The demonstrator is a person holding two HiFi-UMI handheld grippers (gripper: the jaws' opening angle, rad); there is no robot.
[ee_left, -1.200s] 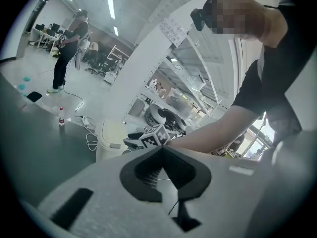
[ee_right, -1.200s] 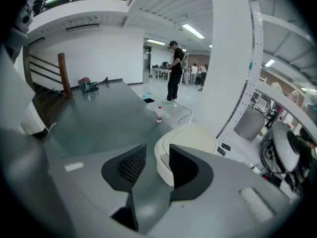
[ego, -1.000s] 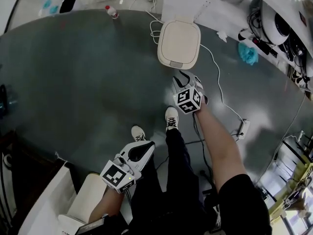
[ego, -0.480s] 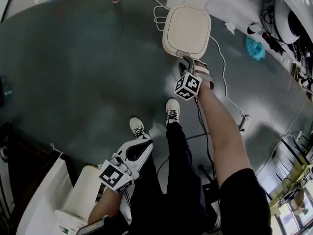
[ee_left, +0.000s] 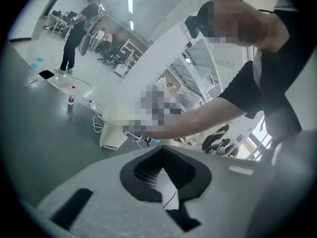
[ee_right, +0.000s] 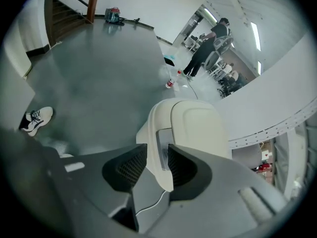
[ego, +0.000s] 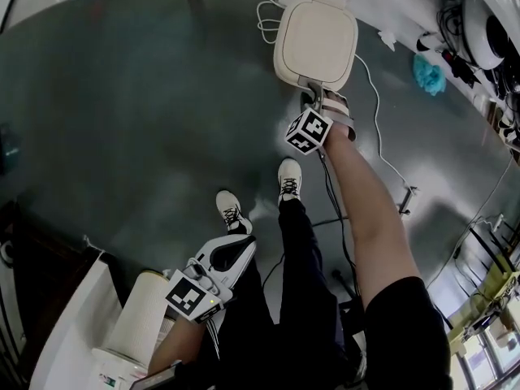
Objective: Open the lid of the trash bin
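1. Cream plastic trash bin [ee_right: 146, 133] on the grey floor [ego: 146, 96], just beside a white wall [ee_right: 277, 98]; stands upright, lid [ego: 315, 37] flat down.
2. Grey push panel [ee_right: 162, 145] set in the bin's front edge, below the lid.
3. Right gripper [ego: 312, 102] at that front edge, pointing steeply down, marker cube [ego: 309, 130] on its back, bare forearm [ego: 366, 218] behind.
4. Jaws apart and closing, with the front rim and grey panel between them; cannot tell whether the pads touch the plastic.
5. Left gripper [ego: 242, 244] low beside the person's legs, well apart from the bin; jaws together, nothing between.
6. Second marker cube [ego: 193, 295] on the left gripper, next to a white cylinder [ego: 142, 323].
7. Two white shoes [ego: 288, 177] on the floor between the grippers, dark trousers [ego: 301, 283] above.
8. White cable [ego: 370, 96] across the floor right of the bin, ending near a power strip [ego: 409, 199]; coiled loop [ego: 264, 24] left of the bin.
9. Turquoise cloth [ego: 429, 75] further right, near the wall.
10. Small bottle [ee_right: 171, 83] upright on the floor beyond the bin; standing person [ee_right: 205, 46] in dark clothes far behind.
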